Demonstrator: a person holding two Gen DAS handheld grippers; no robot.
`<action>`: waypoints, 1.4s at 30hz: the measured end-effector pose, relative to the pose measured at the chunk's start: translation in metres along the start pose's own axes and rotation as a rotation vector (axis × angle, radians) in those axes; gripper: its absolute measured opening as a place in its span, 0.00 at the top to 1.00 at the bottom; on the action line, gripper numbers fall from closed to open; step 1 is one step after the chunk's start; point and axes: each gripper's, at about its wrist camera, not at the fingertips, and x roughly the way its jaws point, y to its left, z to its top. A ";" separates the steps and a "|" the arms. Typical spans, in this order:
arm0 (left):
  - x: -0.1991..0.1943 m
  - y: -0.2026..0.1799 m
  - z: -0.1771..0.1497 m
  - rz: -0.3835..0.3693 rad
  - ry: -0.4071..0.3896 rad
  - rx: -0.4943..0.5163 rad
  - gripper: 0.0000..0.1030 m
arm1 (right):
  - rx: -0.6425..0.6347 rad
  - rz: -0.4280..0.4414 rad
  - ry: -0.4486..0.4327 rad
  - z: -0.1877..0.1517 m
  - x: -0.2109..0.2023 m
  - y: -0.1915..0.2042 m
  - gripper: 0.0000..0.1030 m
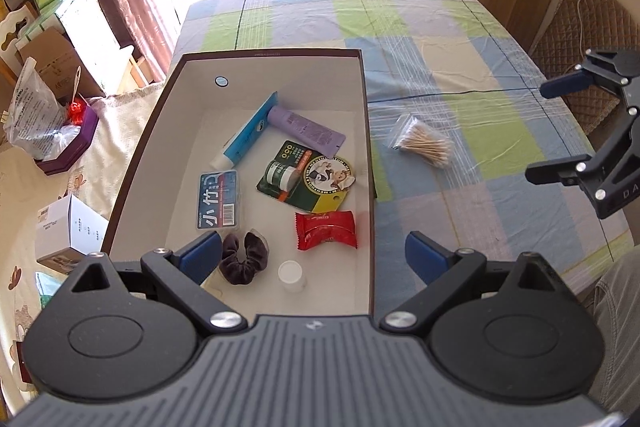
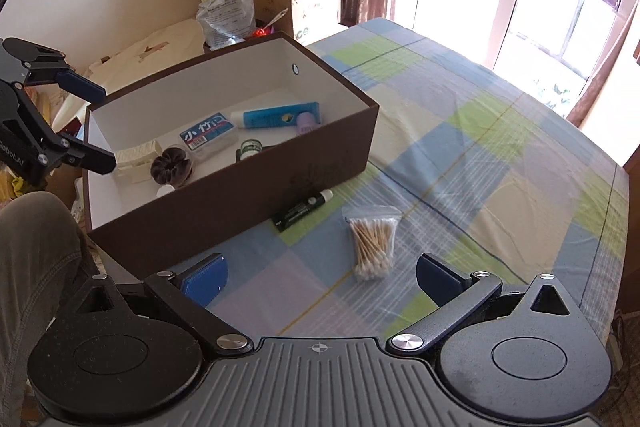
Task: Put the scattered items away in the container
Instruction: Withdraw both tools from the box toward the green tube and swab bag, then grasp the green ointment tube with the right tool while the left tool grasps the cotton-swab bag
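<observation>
- The brown box (image 1: pixel 370 131), white inside, sits on the checked tablecloth (image 1: pixel 460 35).
- Inside it lie a blue toothpaste tube (image 1: pixel 244 135), a purple tube (image 1: pixel 308 131), a blue floss case (image 1: pixel 218 201), a green carded jar (image 1: pixel 296 175), a red sachet (image 1: pixel 326 231), a dark scrunchie (image 1: pixel 244 257) and a small white bottle (image 1: pixel 291 275).
- The left gripper (image 1: pixel 312 255) hangs over the near end of the box, its fingers spread wide and gripping nothing.
- A bag of cotton swabs (image 2: pixel 372 241) lies on the cloth, just outside the box.
- A small black tube (image 2: pixel 302 209) rests against the box's outer wall.
- The right gripper (image 2: pixel 320 275) hovers near the swabs, spread apart and empty.
</observation>
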 end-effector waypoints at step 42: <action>0.098 0.080 0.009 0.012 0.112 -0.174 0.07 | -0.406 0.267 0.067 0.025 0.222 -0.023 0.00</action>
